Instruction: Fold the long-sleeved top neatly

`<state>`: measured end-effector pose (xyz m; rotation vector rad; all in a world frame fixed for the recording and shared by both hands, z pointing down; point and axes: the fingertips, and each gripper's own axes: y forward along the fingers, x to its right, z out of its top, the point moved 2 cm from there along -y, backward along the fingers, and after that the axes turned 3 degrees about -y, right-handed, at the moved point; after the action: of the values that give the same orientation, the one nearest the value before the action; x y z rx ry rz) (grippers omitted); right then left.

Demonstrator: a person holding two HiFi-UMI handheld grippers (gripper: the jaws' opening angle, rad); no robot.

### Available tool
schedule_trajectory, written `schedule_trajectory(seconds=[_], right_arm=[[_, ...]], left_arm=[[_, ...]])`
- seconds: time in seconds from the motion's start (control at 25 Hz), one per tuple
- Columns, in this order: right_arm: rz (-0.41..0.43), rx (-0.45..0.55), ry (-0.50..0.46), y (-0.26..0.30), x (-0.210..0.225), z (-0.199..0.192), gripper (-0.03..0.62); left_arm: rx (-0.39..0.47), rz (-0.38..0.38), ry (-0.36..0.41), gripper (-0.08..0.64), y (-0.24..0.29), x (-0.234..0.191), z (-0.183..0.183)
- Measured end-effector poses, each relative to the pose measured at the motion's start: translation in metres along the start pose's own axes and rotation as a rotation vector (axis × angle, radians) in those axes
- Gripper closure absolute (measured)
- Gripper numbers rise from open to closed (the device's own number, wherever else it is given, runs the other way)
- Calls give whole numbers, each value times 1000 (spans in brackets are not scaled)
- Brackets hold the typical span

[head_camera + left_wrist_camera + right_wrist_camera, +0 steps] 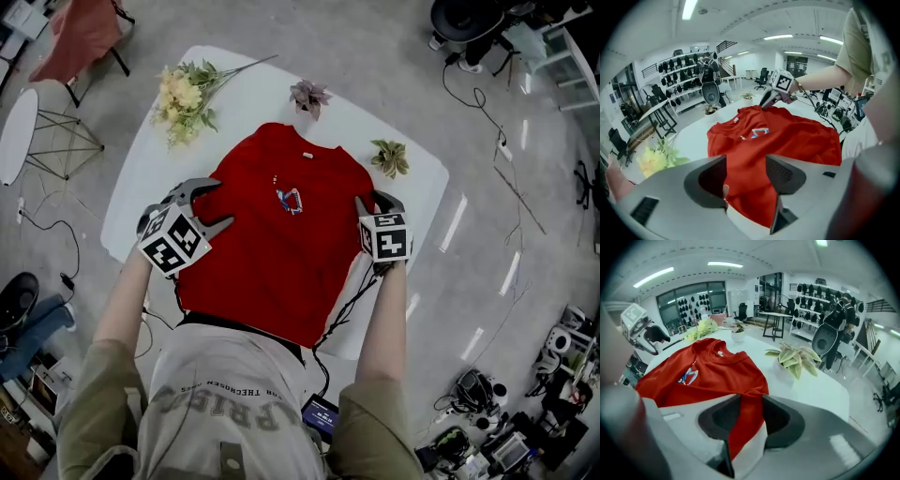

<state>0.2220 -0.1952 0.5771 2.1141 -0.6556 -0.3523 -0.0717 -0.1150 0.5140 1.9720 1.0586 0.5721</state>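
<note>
Top point(281, 244): red, spread flat mid-desk point(417, 183), collar toward the desk's far edge.
My left tongs point(223, 202): wide open, empty, over the top's desk-left edge.
My right tongs point(375, 200): partly open at the desk-right edge, cloth between them, unpinched.
Handling: I judge it light, limp, easily wrinkled.
Hold: 2 side edges, near the shoulders.

Arms extended; left gripper point(223, 202) jaws wide apart; right gripper point(377, 202) jaws narrowly apart.
</note>
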Motion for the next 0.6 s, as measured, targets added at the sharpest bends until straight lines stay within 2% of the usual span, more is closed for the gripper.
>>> schedule_trajectory(seconds=[0.16, 0.2, 0.24, 0.44, 0.6], right_arm=[[34, 102, 163, -32, 2, 14, 442], [55, 103, 195, -36, 3, 15, 322], [69, 92, 215, -36, 4, 15, 290], [41, 11, 223, -17, 14, 10, 290], [39, -5, 263, -1, 23, 10, 291]], left_arm=[[21, -2, -2, 307, 11, -54, 20], [29, -10, -11, 307, 15, -66, 25], [31, -16, -17, 305, 21, -78, 30], [-3, -59, -25, 302, 60, -112, 46], [-20, -94, 1, 304, 89, -122, 60]])
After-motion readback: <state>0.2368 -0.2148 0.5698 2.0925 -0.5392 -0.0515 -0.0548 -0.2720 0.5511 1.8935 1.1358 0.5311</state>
